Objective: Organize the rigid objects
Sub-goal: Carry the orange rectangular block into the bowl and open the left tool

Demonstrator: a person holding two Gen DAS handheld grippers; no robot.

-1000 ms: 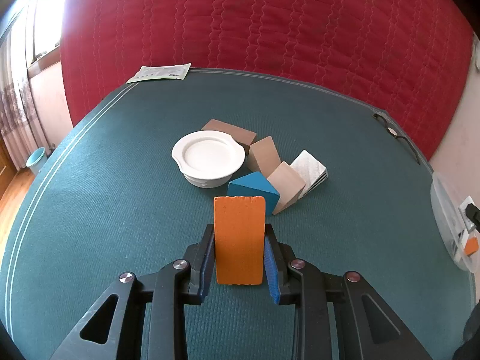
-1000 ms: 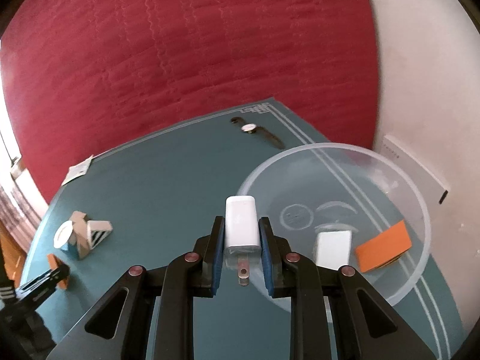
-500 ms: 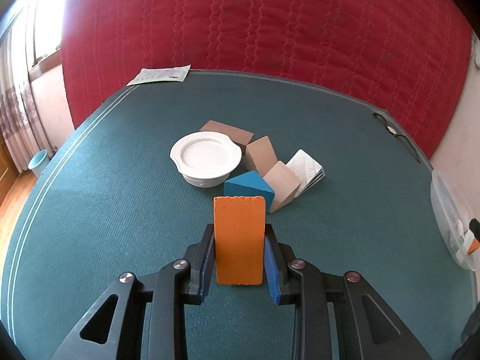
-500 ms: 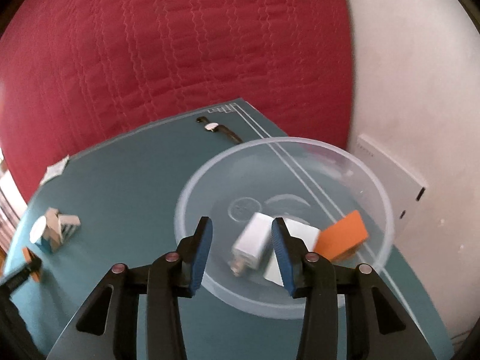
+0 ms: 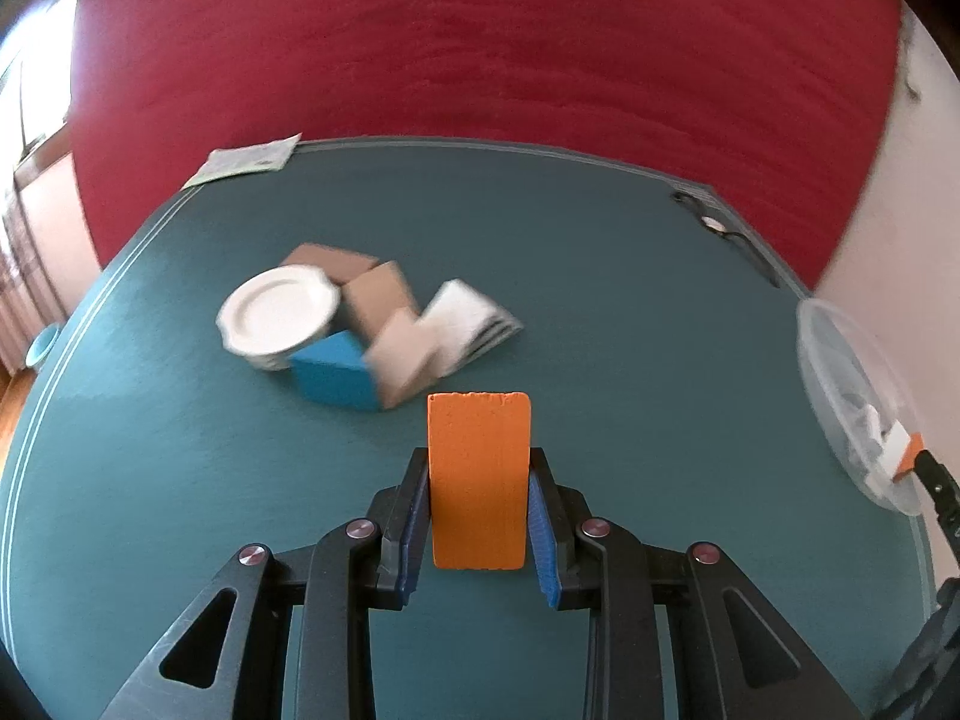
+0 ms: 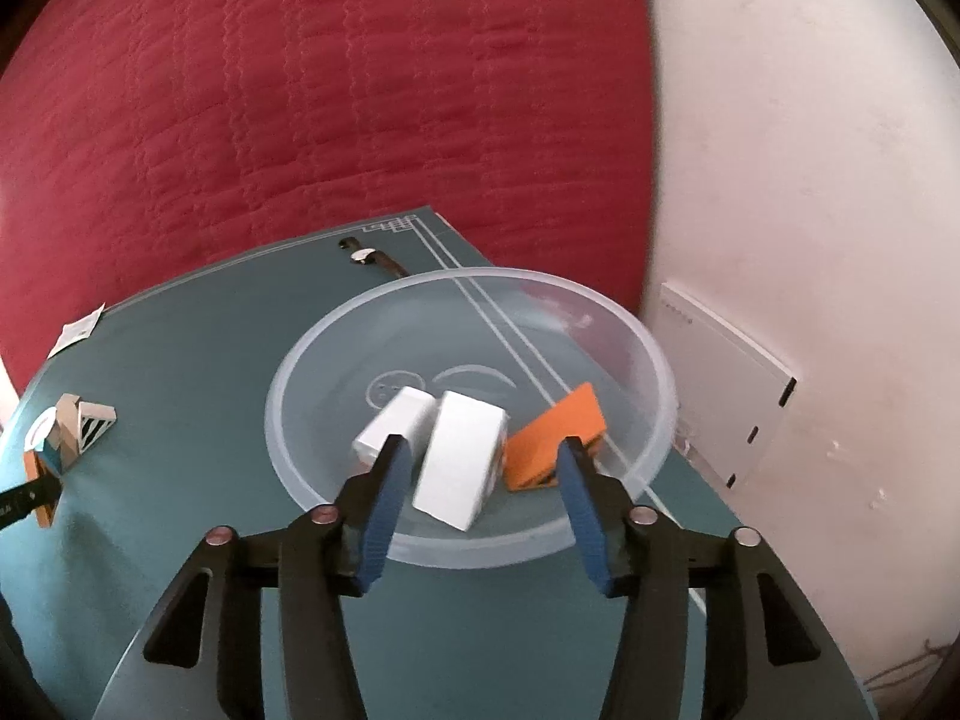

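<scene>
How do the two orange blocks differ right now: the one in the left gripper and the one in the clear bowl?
The orange block in the left gripper is clamped upright above the table; the orange block in the clear bowl lies free and tilted against the bowl's wall, beside two white blocks. Both are flat orange slabs.

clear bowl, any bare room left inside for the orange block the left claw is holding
Clear bowl: its far half, toward the red quilt, is bare. The near half is crowded with a white charger, a white box and an orange piece. The orange block could go there.
</scene>
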